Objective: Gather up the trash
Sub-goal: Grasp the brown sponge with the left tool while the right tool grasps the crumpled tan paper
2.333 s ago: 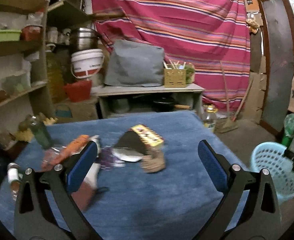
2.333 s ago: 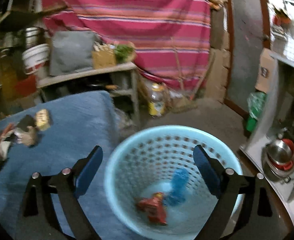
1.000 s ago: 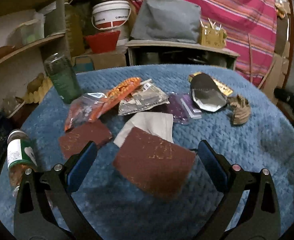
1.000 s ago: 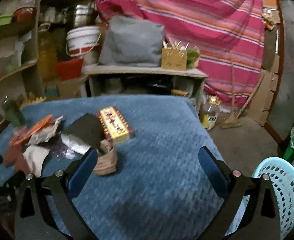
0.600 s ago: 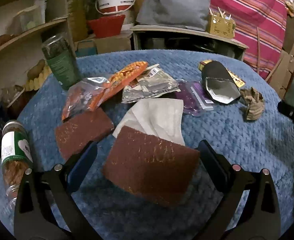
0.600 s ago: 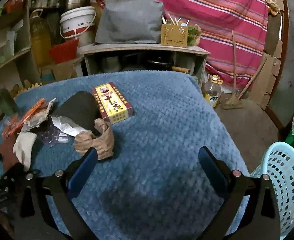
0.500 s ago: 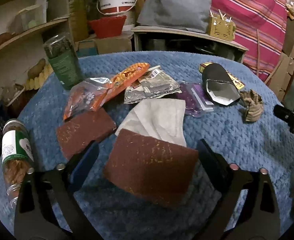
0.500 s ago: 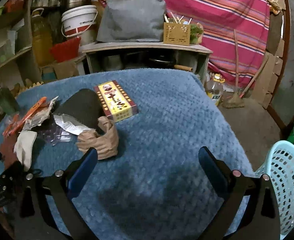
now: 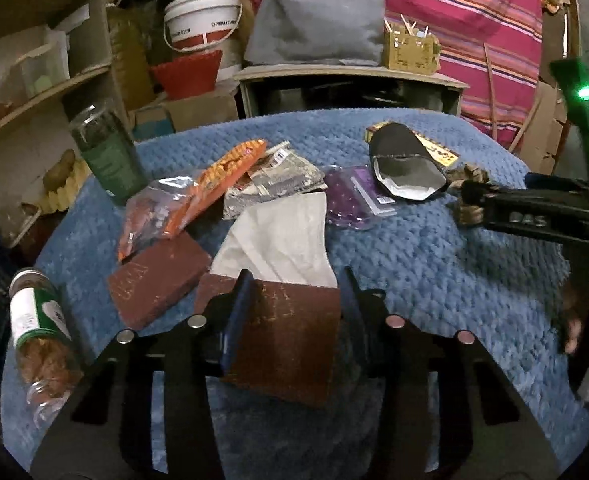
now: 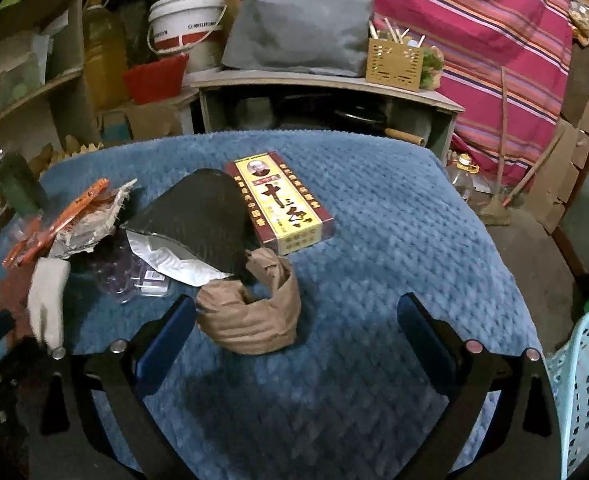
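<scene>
On a blue-covered counter [image 9: 434,264], the left claw [image 9: 294,300] is closing on a brown scouring pad [image 9: 290,344] between its 2 fingers, while the right claw [image 10: 294,328] stands wide apart, a crumpled brown paper bag [image 10: 254,312] just ahead by its left finger.

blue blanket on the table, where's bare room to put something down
Bare: the stretch of the blue blanket right of the yellow box, up to the table edge by the laundry basket, and the near strip in front of the crumpled brown paper. Crowded: the left half, wrappers and brown pads.
</scene>
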Demonstrator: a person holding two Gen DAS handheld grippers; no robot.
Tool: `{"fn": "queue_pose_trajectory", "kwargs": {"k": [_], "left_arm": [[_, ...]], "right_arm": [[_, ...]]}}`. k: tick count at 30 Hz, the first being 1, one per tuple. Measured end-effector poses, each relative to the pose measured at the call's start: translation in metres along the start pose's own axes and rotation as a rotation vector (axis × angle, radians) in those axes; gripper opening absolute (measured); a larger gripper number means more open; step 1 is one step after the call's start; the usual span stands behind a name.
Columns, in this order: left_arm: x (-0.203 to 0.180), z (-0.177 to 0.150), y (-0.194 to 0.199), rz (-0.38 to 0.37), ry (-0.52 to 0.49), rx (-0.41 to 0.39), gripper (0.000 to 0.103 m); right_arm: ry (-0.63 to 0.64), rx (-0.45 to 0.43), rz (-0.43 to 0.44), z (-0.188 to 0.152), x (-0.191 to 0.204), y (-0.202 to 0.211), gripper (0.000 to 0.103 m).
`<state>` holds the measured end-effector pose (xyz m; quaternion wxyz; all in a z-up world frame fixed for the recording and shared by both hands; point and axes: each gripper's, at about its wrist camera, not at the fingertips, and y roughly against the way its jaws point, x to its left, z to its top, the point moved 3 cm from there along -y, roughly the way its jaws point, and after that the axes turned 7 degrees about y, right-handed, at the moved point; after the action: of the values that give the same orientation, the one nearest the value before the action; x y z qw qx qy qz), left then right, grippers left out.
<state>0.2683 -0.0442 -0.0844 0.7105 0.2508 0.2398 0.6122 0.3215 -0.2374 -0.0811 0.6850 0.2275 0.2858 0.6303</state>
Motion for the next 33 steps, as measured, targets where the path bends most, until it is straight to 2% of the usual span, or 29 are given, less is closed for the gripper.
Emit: {"fn": "queue_pose_trajectory", "kwargs": {"k": [3, 7, 12, 13, 19, 25, 27, 29, 33], "left_arm": [[0.011, 0.001, 0.008, 0.029, 0.004, -0.037, 0.077], [0.022, -0.001, 0.005, 0.008, 0.022, -0.014, 0.088], [0.024, -0.002, 0.0, 0.016, 0.034, 0.006, 0.095], [0.024, -0.003, -0.001, 0.023, 0.033, 0.008, 0.097], [0.017, -0.006, -0.009, 0.035, 0.01, 0.038, 0.097], [0.005, -0.01, -0.003, 0.019, -0.016, 0.052, 0.097], [-0.001, -0.013, -0.004, 0.046, -0.05, 0.059, 0.097], [-0.005, -0.015, -0.007, 0.113, -0.078, 0.058, 0.097], [0.013, -0.011, -0.007, 0.132, -0.01, 0.077, 0.095]], "right_arm": [[0.008, 0.027, 0.015, 0.0, 0.004, -0.009, 0.099], [0.023, 0.047, 0.031, -0.002, 0.008, -0.015, 0.095], [0.04, 0.051, 0.096, -0.004, 0.011, -0.014, 0.065], [0.044, 0.049, 0.111, -0.005, 0.012, -0.013, 0.056], [0.049, 0.011, 0.097, -0.009, 0.005, 0.002, 0.052], [-0.042, -0.048, 0.093, -0.007, -0.027, 0.033, 0.052], [-0.07, -0.06, 0.096, -0.01, -0.037, 0.043, 0.052], [-0.084, -0.061, 0.099, -0.013, -0.042, 0.046, 0.052], [-0.076, -0.05, 0.093, -0.02, -0.049, 0.048, 0.052]]}}
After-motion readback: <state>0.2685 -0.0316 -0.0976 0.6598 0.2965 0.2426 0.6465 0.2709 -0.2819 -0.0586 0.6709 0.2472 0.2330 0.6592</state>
